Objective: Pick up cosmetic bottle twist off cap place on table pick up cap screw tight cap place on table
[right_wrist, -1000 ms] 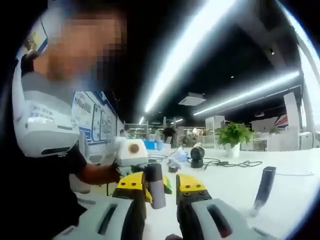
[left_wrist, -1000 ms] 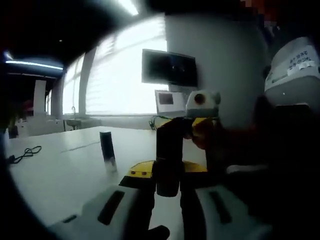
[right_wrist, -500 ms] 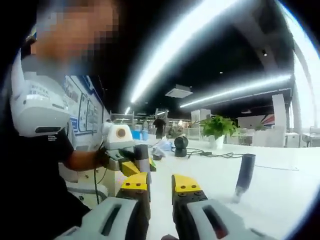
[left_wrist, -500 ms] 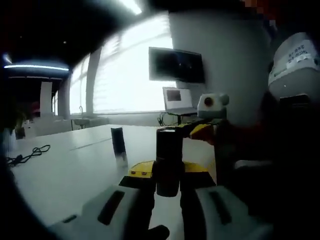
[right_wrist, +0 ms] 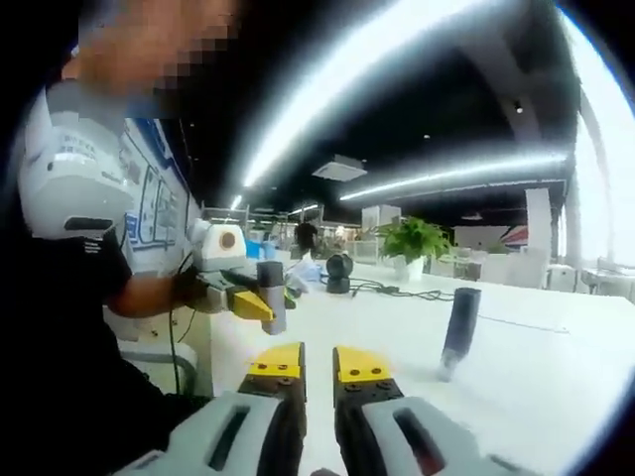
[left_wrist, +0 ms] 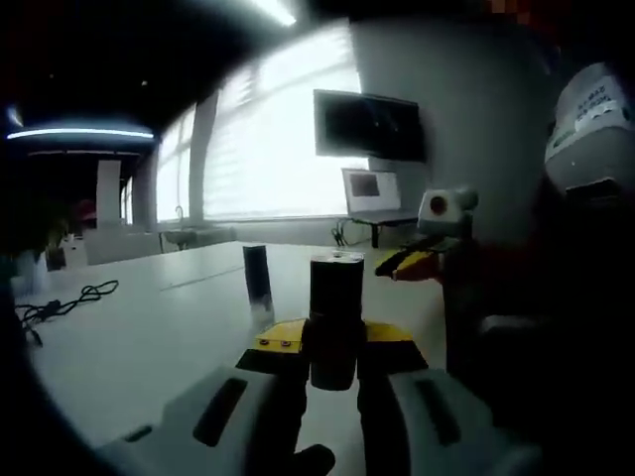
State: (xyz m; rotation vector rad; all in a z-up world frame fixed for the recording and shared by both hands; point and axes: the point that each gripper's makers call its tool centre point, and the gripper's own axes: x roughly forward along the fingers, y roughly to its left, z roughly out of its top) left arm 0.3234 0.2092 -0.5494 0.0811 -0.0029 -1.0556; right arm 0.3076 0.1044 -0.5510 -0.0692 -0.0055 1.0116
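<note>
A dark cylindrical cosmetic bottle (left_wrist: 335, 288) stands upright between the yellow jaws of my left gripper (left_wrist: 335, 337), which is shut on its lower part, held above the white table (left_wrist: 149, 337). In the right gripper view the same bottle (right_wrist: 271, 283) and left gripper (right_wrist: 248, 302) sit at left, near the person. My right gripper (right_wrist: 317, 365) is apart from the bottle, its jaws nearly together with nothing between them. It also appears at right in the left gripper view (left_wrist: 417, 262). A slim dark cylinder (left_wrist: 258, 283) (right_wrist: 459, 327) stands alone on the table.
A black cable (left_wrist: 60, 307) lies at the table's far left. A wall monitor (left_wrist: 367, 124) and a laptop (left_wrist: 372, 188) sit beyond the table. A potted plant (right_wrist: 412, 243) and a round black device (right_wrist: 340, 268) stand farther back. The person's torso (right_wrist: 60, 327) is close at left.
My right gripper has let go of the bottle's top, drawn back from it, and its jaws have narrowed. The left gripper still holds the bottle.
</note>
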